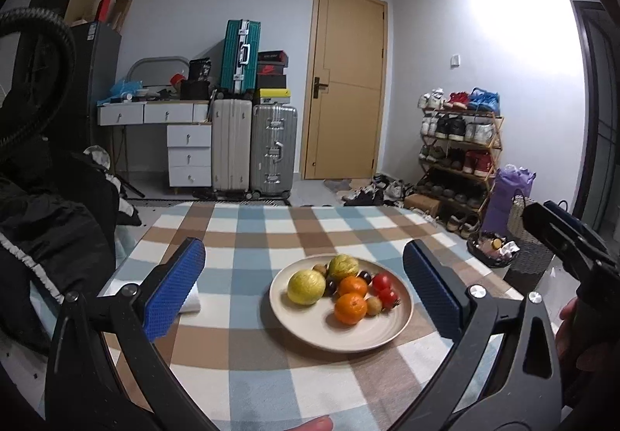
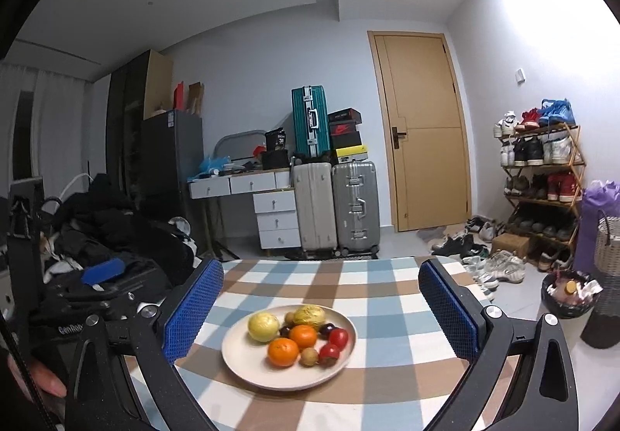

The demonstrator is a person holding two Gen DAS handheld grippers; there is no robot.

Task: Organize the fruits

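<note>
One plate of fruit between two spread pairs of tongs

A beige plate stands on the desk, which carries a checked cloth in blue, brown and white. On the plate I count two yellow-green fruits, two oranges, three red tomatoes, two dark plums and two small brown fruits, all close together and many touching. The smallest ones partly hide each other, so their count is less sure.

The left tongs are spread wide and hold nothing; the plate shows between their blue pads. The right tongs are also spread wide and empty, above the near edge of the desk. One white folded thing lies on the cloth behind the left pad
</note>
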